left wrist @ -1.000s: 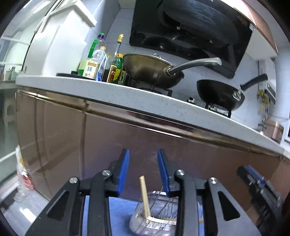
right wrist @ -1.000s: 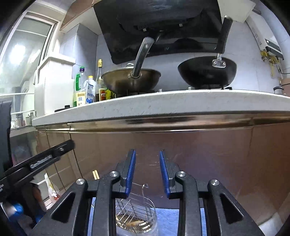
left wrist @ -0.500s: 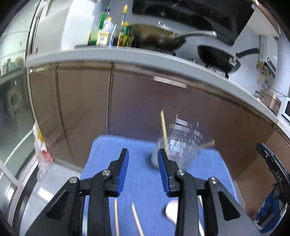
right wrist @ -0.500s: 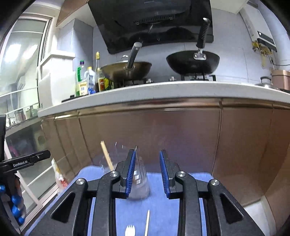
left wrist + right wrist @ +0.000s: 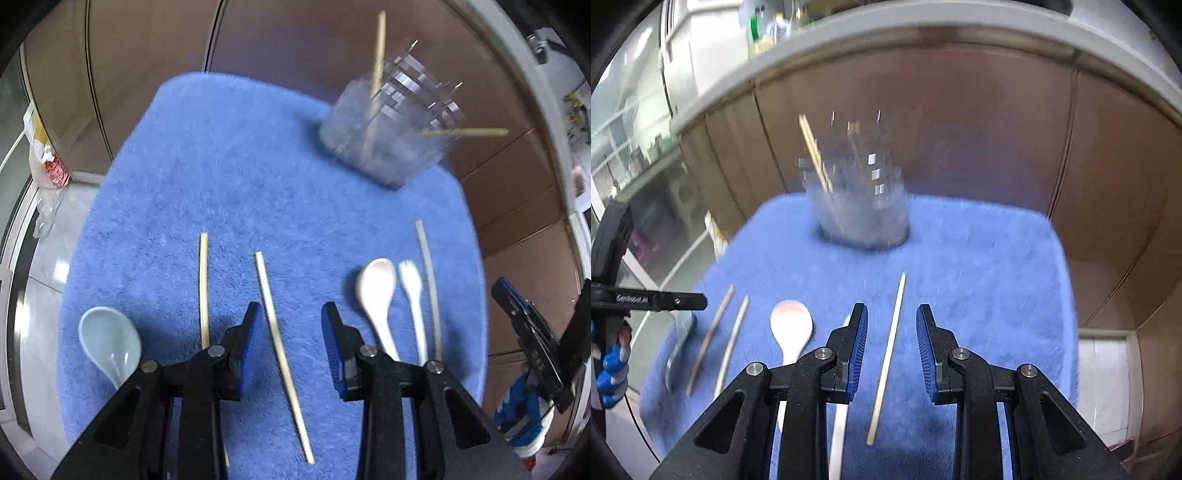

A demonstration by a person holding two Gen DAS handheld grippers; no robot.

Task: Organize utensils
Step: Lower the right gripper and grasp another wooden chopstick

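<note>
With both my grippers' jaws parted and empty above the blue mat (image 5: pixel 229 177), my left gripper (image 5: pixel 293 328) straddles a chopstick (image 5: pixel 280 343) that I should pinch squarely, then drop into the clear holder (image 5: pixel 391 125) at the far edge.

A fuzzy blue cloth mat (image 5: pixel 229 177) bears pale wooden chopsticks (image 5: pixel 282 354), glossy ceramic-looking spoons (image 5: pixel 376 295) and a clear plastic holder (image 5: pixel 391 140).

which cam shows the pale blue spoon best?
Left wrist: the pale blue spoon lies bowl-up on the blue mat, nearly whole. In the right wrist view it is a blurred sliver partly behind the left gripper.
</note>
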